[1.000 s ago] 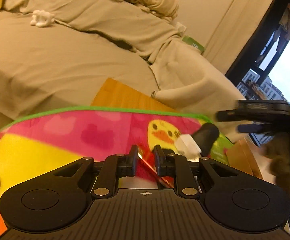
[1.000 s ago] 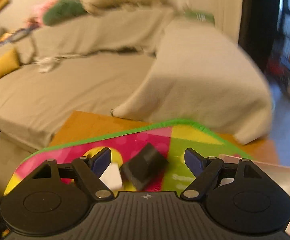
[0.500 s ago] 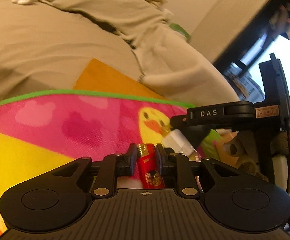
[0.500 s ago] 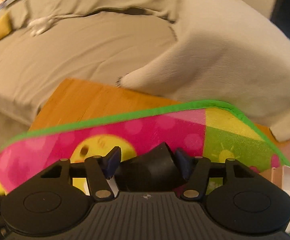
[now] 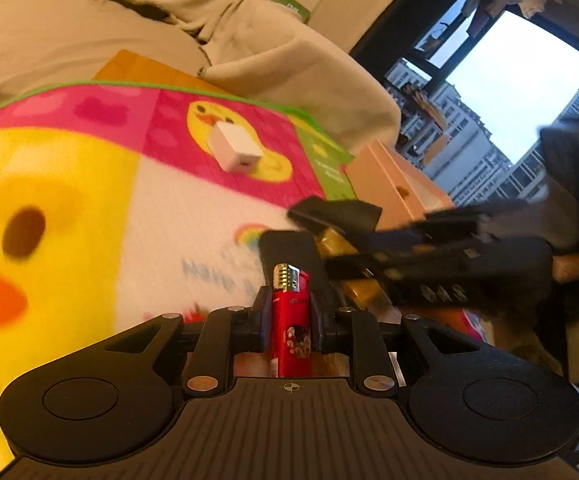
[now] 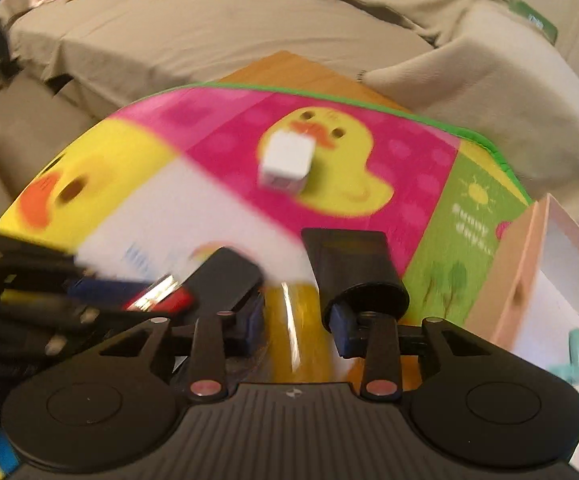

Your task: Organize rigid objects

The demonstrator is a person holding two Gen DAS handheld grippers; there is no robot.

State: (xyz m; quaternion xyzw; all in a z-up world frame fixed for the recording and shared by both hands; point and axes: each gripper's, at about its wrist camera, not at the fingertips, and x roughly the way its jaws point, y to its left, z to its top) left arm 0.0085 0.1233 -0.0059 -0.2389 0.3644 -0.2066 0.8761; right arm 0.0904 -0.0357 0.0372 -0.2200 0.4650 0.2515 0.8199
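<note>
Both hands are carrying off the mat [image 6: 225, 148]: right gripper [image 6: 295, 320] jaws, just closing, are clamping a black block [image 6: 353, 264]; left gripper [image 5: 289, 312] jaws narrowly holding a red lighter [image 5: 290, 324]; white cube [image 6: 287, 160] lying ahead.

A red lighter [image 5: 290, 330], a white cube [image 5: 235, 148], and a pink, yellow and green mat [image 6: 225, 136] with ducks.

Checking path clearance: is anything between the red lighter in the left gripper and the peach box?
Yes. The right gripper, shut on a black block, reaches across just ahead of the red lighter, between it and the peach box. The white cube lies farther left on the mat, off that path.
</note>
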